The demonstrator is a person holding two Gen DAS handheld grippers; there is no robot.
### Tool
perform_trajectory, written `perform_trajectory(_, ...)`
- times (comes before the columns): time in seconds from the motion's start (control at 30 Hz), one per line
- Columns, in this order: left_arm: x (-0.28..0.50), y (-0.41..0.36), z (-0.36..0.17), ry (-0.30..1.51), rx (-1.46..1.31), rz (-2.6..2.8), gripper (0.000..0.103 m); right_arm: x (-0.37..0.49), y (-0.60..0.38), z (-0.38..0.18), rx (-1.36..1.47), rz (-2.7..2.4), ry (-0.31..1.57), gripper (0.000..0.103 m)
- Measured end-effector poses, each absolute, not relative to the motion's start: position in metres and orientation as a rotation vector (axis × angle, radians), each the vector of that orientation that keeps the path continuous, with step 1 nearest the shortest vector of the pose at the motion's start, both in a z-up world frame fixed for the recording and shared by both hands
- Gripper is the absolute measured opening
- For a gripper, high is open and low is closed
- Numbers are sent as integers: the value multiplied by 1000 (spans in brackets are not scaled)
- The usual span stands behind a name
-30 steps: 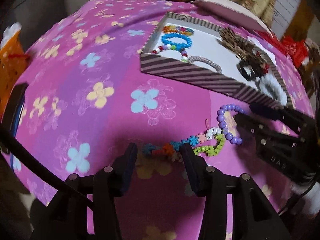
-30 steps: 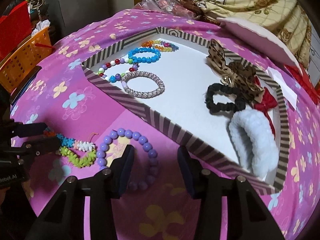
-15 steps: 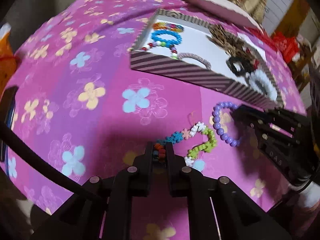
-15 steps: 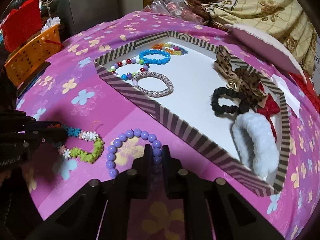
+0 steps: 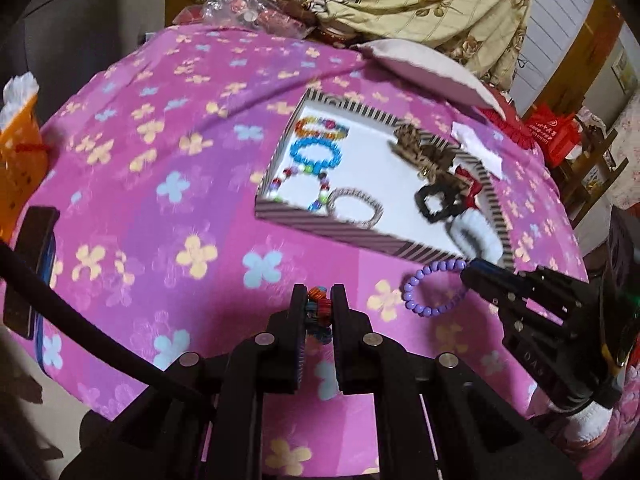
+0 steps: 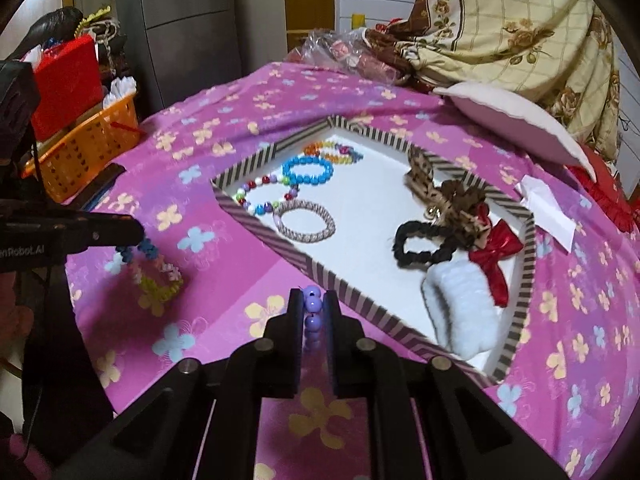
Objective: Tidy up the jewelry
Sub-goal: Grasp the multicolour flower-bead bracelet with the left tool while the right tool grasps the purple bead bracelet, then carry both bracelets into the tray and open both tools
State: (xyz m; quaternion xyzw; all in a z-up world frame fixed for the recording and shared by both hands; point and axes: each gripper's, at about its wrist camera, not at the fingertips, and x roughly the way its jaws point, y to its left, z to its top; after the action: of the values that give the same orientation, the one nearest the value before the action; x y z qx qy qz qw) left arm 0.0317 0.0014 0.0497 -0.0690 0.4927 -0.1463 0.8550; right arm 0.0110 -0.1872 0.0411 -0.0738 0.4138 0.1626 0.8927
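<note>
— Both pairs of tongs are busy, see? The left gripper point(image 5: 319, 307) has its black jaws pinched tight on the multicoloured flower-bead bracelet point(image 6: 158, 270), red and blue beads squeezed between the tips.

— And the rest of that bracelet?

— From the other side it dangles below the left tips, green and pink links hanging over the pink flower-print cloth point(image 5: 160, 168). Whether the lowest loop touches the cloth I honestly cannot tell, it is blurred.

— The other one?

— The right gripper point(image 6: 313, 309) is clamped on the round purple bead bracelet point(image 5: 434, 290), a column of purple beads caught between its jaws. The loop sticks out sideways from the tips, just beside the near wall of the striped shallow cardboard tray point(image 6: 312, 268).

— What sits in the tray?

— At its left end, a bright blue bead bracelet point(image 6: 308, 169), a mixed-colour round-bead bracelet point(image 6: 264, 196) and a silvery woven bangle point(image 6: 306, 222). At the right end, a black fabric scrunchie point(image 6: 424, 242), a fluffy white scrunchie point(image 6: 460, 312), a shiny red bow point(image 6: 496, 256) and a leopard-print hair bow point(image 6: 444, 196). An orange plastic basket point(image 6: 86, 142) stands off beyond the cloth's left edge.
</note>
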Motion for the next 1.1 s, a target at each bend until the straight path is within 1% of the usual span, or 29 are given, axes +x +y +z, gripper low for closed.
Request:
perform_trajectory(0.37,64,-21,87,992,-121,-308,26,23,-205,83,-119,330,811,10)
perform_trajectory(0.57,98,-41,99,976,-97,-293,26,49,-196,89,-115,334,807,10)
perform_trajectory(0.73,133,-60,97,992,-85,-299,26,70,-191,74,-74,349,835,10)
perform_trajectory(0.9,164,-87,78,1039,-55,-303,26,93,-202,41,14,355,896,10)
perform_trajectory(1.1,190,-118,58,1075,-47,-340,26,108,-232,9,32,239,958,10)
